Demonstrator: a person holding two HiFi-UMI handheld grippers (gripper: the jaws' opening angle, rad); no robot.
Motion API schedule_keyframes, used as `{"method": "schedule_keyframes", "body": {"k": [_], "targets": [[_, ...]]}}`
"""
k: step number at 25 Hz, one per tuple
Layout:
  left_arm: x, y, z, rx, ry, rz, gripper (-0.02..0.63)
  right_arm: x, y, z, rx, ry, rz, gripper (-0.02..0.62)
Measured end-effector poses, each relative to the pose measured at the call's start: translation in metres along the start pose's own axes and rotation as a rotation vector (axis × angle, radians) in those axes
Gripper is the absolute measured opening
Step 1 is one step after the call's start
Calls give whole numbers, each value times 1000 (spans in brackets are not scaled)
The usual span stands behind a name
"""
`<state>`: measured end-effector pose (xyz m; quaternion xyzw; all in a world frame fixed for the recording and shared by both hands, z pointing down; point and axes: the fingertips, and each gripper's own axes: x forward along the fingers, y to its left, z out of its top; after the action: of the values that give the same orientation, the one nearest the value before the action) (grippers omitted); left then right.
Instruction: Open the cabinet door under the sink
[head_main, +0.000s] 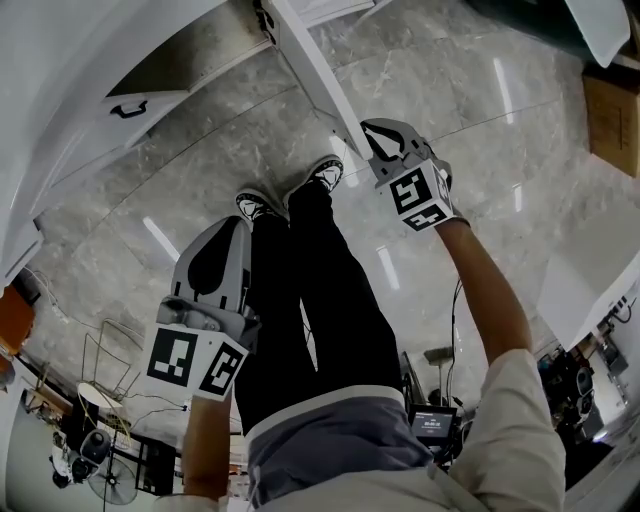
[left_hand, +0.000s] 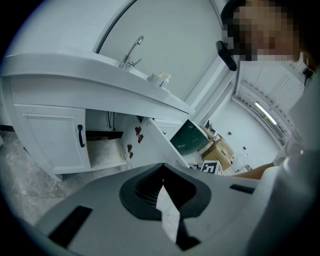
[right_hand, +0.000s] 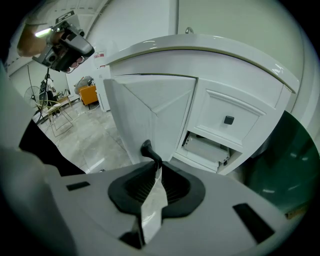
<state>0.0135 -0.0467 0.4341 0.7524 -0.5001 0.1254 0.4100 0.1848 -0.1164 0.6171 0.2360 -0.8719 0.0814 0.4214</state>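
Note:
The white under-sink cabinet door (head_main: 322, 78) stands swung out from the cabinet, edge-on in the head view. In the right gripper view its panel (right_hand: 150, 107) fills the middle, and its black handle (right_hand: 148, 151) runs into the tips of my right gripper (right_hand: 156, 167), which is shut on it. The head view shows my right gripper (head_main: 376, 130) at the door's outer edge. My left gripper (head_main: 233, 224) hangs back over the person's legs, shut and holding nothing. From the left gripper (left_hand: 162, 182) view I see the open door (left_hand: 155, 142) and the bare cabinet inside (left_hand: 105, 150).
A second door with a black handle (left_hand: 80, 136) stays closed to the left of the opening, under the white sink counter (left_hand: 100, 75) and faucet (left_hand: 131, 50). A drawer with a square knob (right_hand: 228, 120) sits beside the door. A dark green panel (left_hand: 191, 137) and cardboard boxes (left_hand: 220, 150) stand beyond.

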Motion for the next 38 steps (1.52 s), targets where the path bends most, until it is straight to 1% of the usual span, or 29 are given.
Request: {"method": "schedule_keyframes", "body": {"k": [6, 10, 12, 19, 23, 30, 34, 38], "targets": [[-8, -2, 7, 5, -12, -16, 0, -13, -1, -11, 61, 37, -20, 43], [-16, -3, 9, 18, -10, -28, 0, -30, 4, -10, 54, 56, -43, 43], [-20, -4, 11, 18, -9, -28, 0, -39, 7, -6, 72, 49, -44, 43], [-37, -15, 28, 20, -33, -42, 0, -66, 13, 8, 253, 23, -49, 43], [-52, -16, 32, 29, -39, -36, 0, -82, 17, 22, 312, -1, -60, 43], [-78, -21, 38, 20, -37, -25, 0, -114, 18, 50, 356, -38, -86, 41], [-92, -28, 49, 14, -76, -32, 0, -130, 18, 71, 386, -71, -95, 40], [-109, -34, 66, 37, -105, -31, 0, -148, 24, 98, 426, -120, -90, 38]]}}
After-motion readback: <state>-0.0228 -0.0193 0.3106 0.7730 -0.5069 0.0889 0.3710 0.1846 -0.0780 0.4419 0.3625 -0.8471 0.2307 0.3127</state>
